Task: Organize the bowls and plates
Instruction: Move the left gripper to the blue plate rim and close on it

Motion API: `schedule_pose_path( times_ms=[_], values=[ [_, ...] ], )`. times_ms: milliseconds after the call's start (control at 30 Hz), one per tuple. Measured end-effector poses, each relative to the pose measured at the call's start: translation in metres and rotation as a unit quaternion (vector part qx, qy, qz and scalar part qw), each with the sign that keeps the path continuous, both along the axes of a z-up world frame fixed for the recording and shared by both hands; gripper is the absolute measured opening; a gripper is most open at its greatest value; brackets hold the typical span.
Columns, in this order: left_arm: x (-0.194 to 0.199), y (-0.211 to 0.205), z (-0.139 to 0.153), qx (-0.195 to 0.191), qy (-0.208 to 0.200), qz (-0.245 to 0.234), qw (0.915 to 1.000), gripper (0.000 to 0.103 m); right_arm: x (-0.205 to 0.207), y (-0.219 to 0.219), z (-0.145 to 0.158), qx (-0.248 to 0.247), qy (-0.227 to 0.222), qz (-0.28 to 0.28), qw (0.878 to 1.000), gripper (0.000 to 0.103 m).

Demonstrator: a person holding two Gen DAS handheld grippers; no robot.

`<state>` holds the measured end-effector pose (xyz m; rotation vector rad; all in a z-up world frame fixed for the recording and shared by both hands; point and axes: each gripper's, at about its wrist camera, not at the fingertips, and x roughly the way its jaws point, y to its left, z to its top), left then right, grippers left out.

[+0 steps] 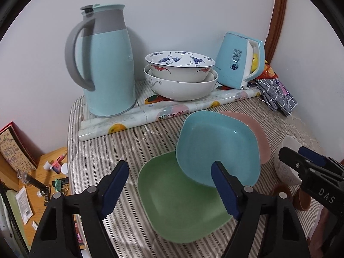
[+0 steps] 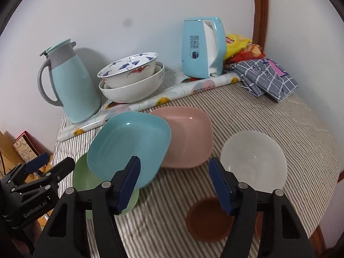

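— On the striped worktop (image 2: 268, 116), what do we have at the front?

— Three square plates overlapping in a row. The green plate (image 1: 178, 202) lies flat nearest the left side. The blue plate (image 1: 217, 146) is tilted, its lower edge resting on the green one and its far edge leaning on the pink plate (image 2: 189, 137).

— And the round ones?

— A white bowl (image 2: 253, 161) sits alone to the right of the pink plate, apart from it. Nearer the camera is a small brown dish (image 2: 206, 221), partly behind the right tool. At the back, a crane-patterned bowl (image 1: 179, 64) is nested inside a larger white bowl (image 1: 182, 88), both standing on a rolled fruit-print mat (image 1: 150, 111).

— What flanks them?

— A pale blue thermos jug (image 1: 105, 64) on the left and a blue electric kettle (image 2: 202, 49) on the right, with snack bags (image 2: 240, 47) and a folded checked cloth (image 2: 266, 77) beyond it.

— The tools?

— The left gripper (image 1: 169, 187) hangs over the green plate with its fingers spread wide, holding nothing. The right gripper (image 2: 175, 185) is likewise spread and holding nothing, above the bare cloth between the blue plate and the white bowl.
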<state>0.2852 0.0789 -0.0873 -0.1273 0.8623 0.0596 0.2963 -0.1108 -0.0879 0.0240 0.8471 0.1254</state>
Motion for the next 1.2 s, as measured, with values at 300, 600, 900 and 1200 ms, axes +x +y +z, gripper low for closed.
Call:
schedule_pose_path(
  times_ms=[300, 600, 900, 1200],
  values=[
    [0.032, -0.006, -0.025, -0.008, 0.028, 0.000, 0.9996, 0.060, 0.043, 0.003, -0.023, -0.008, 0.019, 0.010, 1.000, 0.053],
    [0.046, -0.004, -0.042, -0.018, 0.047, 0.003, 0.9987, 0.048, 0.070, 0.013, -0.048, -0.011, 0.040, 0.020, 0.999, 0.049],
    [0.055, -0.005, -0.053, -0.034, 0.059, -0.004, 0.9977, 0.016, 0.071, 0.022, -0.059, -0.015, 0.055, 0.031, 0.998, 0.029],
    [0.049, -0.008, -0.051, -0.042, 0.056, -0.012, 0.9975, 0.009, 0.069, 0.027, -0.059, -0.016, 0.055, 0.036, 0.998, 0.011]
  ],
)
